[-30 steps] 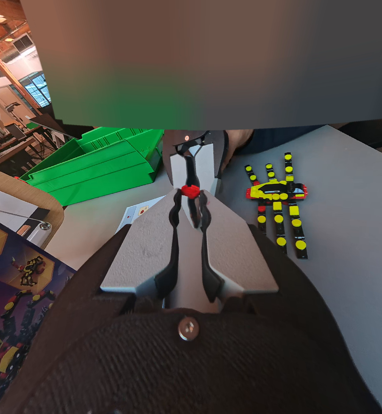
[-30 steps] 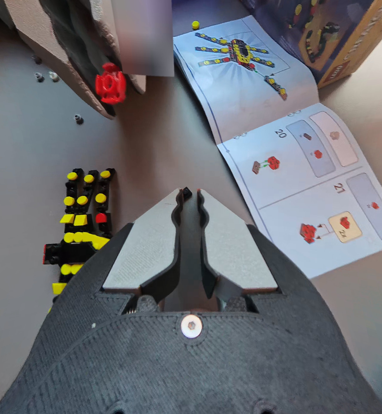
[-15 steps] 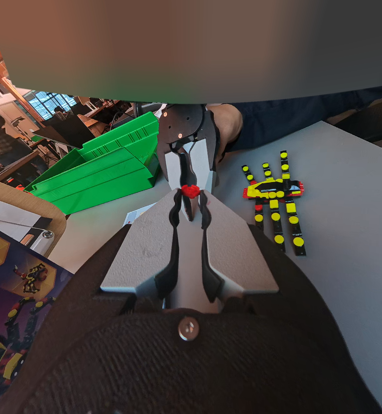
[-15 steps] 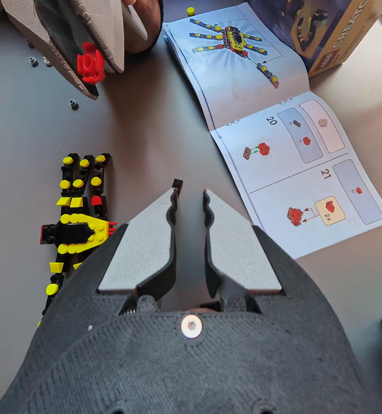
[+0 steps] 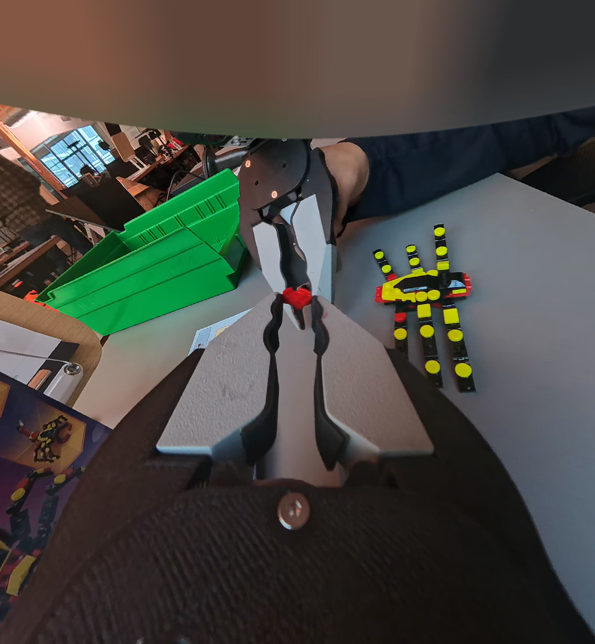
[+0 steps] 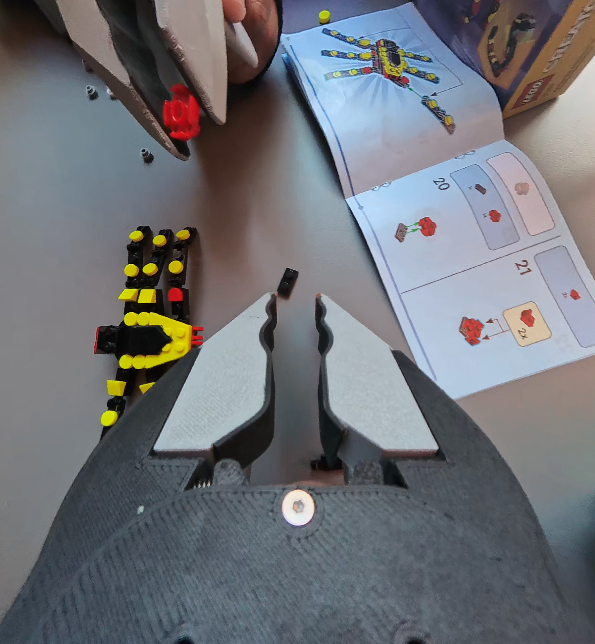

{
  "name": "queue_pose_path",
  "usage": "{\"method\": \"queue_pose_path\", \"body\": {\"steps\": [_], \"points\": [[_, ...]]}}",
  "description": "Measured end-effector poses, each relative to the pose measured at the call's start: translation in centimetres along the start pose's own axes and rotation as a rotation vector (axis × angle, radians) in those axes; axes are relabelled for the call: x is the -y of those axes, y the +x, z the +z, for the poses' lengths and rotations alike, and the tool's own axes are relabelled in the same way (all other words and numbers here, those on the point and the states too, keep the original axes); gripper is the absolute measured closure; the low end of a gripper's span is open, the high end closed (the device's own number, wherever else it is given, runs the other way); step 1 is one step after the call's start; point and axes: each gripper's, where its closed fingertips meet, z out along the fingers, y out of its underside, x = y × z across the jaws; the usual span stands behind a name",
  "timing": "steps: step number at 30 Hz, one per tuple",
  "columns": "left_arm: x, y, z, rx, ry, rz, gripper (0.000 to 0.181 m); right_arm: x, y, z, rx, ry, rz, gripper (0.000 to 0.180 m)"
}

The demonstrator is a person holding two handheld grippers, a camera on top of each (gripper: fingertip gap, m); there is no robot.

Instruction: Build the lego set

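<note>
Right wrist view, black plate [image 6: 287, 281] just beyond parted right gripper [image 6: 295, 296]

left gripper [image 5: 296, 304]: grey wedge fingers, black wavy pads, dark ribbed body, silver screw at centre | right gripper [image 6: 295, 296]: same build, black ribbed body, hex screw | sleeve [image 5: 463, 167]: dark navy, upper right

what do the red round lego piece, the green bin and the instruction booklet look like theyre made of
Red round piece, held in the left gripper: hard moulded plastic, slightly glossy, with crisp studs and notches.
Green bin: rigid plastic, smooth with a soft sheen; moulded ribs and steps suggest injection moulding.
Instruction booklet: thin printed paper, probably lightly coated; it folds at the spine and its pages curve.
</note>
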Motion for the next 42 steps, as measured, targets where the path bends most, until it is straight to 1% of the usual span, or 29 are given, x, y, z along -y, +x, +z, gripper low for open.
{"method": "queue_pose_path", "body": {"steps": [3,6,8,10,11,17,28,42], "points": [[-0.2,0.0,0.1,0.005,-0.012,0.012,0.168,-0.2,-0.4,0.8,0.006,-0.021,0.005,0.159],[-0.2,0.0,0.1,0.010,-0.018,0.013,0.168,0.3,-0.5,1.2,0.016,0.000,0.031,0.160],[-0.3,-0.1,0.1,0.015,-0.020,0.012,0.168,0.3,-0.4,1.2,0.012,0.006,0.033,0.164],[-0.3,-0.2,0.1,0.019,-0.019,0.008,0.168,0.1,-0.3,1.2,0.008,-0.003,0.022,0.175],[-0.3,-0.2,0.1,0.019,-0.019,0.007,0.168,0.1,-0.3,1.1,0.005,-0.006,0.019,0.177],[-0.4,-0.2,0.1,0.022,-0.030,0.015,0.168,0.0,0.0,1.0,-0.013,-0.010,0.004,0.178],[-0.6,-0.1,0.2,0.020,-0.045,0.031,0.168,0.9,0.1,0.2,-0.002,0.048,0.030,0.177],[-0.7,0.0,0.3,0.019,-0.049,0.034,0.168,0.9,0.1,0.2,-0.004,0.052,0.029,0.177]]}}
